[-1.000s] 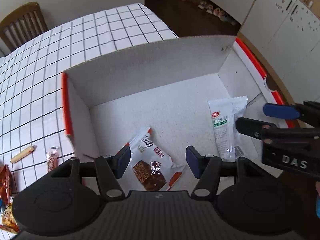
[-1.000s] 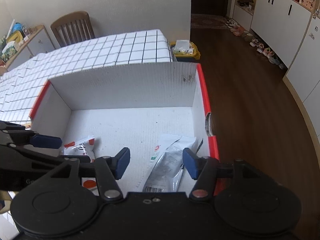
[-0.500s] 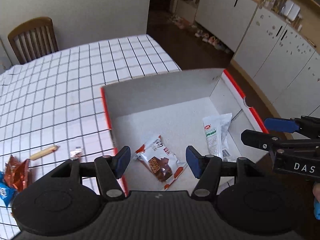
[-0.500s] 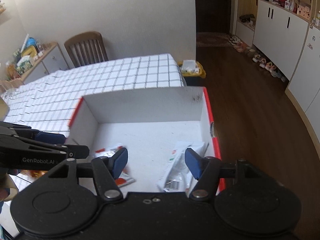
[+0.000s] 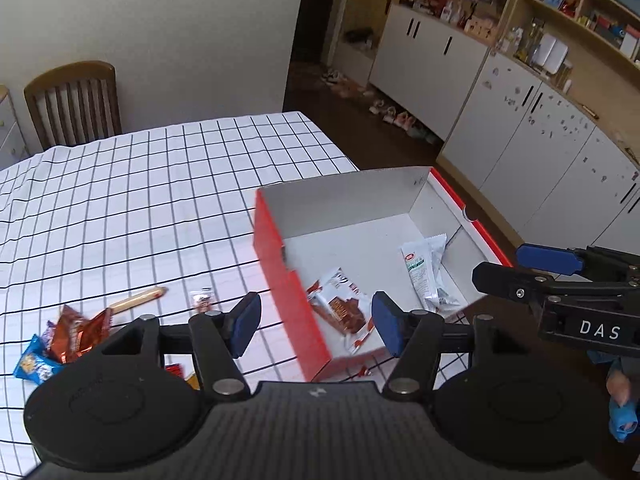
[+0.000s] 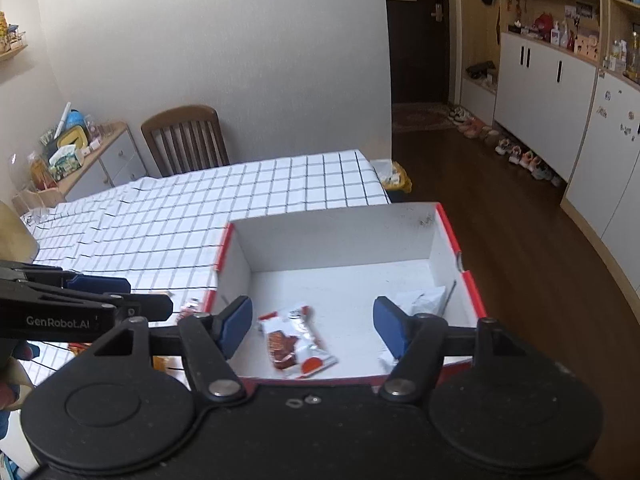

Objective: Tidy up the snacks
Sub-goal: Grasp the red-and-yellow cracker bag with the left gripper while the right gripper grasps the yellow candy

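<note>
A red-sided cardboard box (image 5: 276,272) (image 6: 344,236) with a white inside stands at the table's corner. In it lie a brown-and-white wafer packet (image 5: 340,308) (image 6: 294,346) and a white-green sachet (image 5: 424,270) (image 6: 426,298). My left gripper (image 5: 314,320) hovers open and empty above the box's near left wall. My right gripper (image 6: 312,326) hangs above the box's near edge, its jaws opening with nothing between them. Loose snacks lie on the cloth left of the box: a sausage stick (image 5: 138,300), a small candy (image 5: 202,300), an orange packet (image 5: 78,330) and a blue packet (image 5: 34,364).
The table wears a white cloth with a black grid (image 5: 140,200). A wooden chair (image 5: 74,102) stands at its far end. White cabinets (image 5: 520,136) line the right wall, with shoes on the dark floor. A sideboard (image 6: 92,156) with clutter stands at the far left.
Both grippers have pulled up and back from inside the box, so the box looks smaller and more of the room shows. The left view has swung left, showing more loose snacks. The right jaws have widened.
</note>
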Tool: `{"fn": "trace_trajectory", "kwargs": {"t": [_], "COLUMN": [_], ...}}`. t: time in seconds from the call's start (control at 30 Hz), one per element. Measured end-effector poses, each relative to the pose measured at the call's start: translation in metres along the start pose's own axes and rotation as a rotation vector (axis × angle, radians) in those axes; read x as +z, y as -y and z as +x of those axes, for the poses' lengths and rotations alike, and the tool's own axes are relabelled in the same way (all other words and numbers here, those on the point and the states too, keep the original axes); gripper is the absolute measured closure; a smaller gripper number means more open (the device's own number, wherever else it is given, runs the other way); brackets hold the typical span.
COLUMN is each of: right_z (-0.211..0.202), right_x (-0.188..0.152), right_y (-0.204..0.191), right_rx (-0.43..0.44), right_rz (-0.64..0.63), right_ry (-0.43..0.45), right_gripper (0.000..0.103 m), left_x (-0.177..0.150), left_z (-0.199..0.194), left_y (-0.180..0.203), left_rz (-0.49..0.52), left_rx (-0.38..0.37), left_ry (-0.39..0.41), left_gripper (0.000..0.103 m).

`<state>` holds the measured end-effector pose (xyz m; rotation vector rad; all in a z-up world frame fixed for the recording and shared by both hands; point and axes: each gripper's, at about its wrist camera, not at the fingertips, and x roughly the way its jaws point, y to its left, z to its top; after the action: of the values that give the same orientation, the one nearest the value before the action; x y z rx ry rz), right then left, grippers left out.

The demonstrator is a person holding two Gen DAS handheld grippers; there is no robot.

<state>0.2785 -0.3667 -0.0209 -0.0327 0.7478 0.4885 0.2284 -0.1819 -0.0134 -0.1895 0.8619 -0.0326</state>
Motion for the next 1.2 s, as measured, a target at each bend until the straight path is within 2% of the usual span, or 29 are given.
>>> {"fn": "trace_trajectory", "kwargs": {"t": [0.37, 0.4, 0.43, 0.5, 0.7, 0.77, 0.8, 0.9, 1.07, 1.2], "right_z": [-0.013, -0.013, -0.013, -0.012, -0.004, -0.002, -0.002, 0.002, 0.011, 0.027], "right_x": [-0.022, -0.025, -0.027, -0.032, -0.046, -0.050, -0.052, -0.059, -0.074, -0.082], "right_y": [-0.075, -0.082, -0.088, -0.100, -0.127, -0.133, -0.136, -0.143, -0.148, -0.149], "right_rx": [0.012, 0.009, 0.004, -0.013, -0.010, 0.005, 0.010, 0.037, 0.075, 0.102], "right_rz": [0.031, 0.034, 0.036, 0.037, 0.041, 0.037, 0.035, 0.007, -0.077, -0.150], "right_ry": [0.043, 0.043, 0.045, 0.048, 0.052, 0.060, 0.064, 0.058, 0.033, -0.021], "right_gripper": [0.028, 0.026, 0.025, 0.021, 0.013, 0.007, 0.006, 0.002, 0.000, 0.001], "left_x": [-0.029, -0.031, -0.033, -0.038, -0.054, -0.062, -0.065, -0.072, -0.084, -0.093], "left_z": [-0.046, -0.049, -0.050, -0.054, -0.060, -0.065, -0.066, -0.067, -0.050, -0.031], "left_y": [-0.066, -0.074, -0.080, -0.092, -0.117, -0.123, -0.125, -0.127, -0.120, -0.116], "left_rz": [-0.018, -0.023, -0.028, -0.039, -0.052, -0.070, -0.072, -0.077, -0.104, -0.141], "left_rx": [-0.020, -0.023, -0.021, -0.013, 0.055, 0.069, 0.075, 0.099, 0.129, 0.167], "left_ry": [0.016, 0.015, 0.015, 0.027, 0.055, 0.088, 0.100, 0.125, 0.106, 0.048], "left_gripper": [0.043, 0.041, 0.033, 0.028, 0.028, 0.024, 0.019, 0.016, 0.016, 0.016]}}
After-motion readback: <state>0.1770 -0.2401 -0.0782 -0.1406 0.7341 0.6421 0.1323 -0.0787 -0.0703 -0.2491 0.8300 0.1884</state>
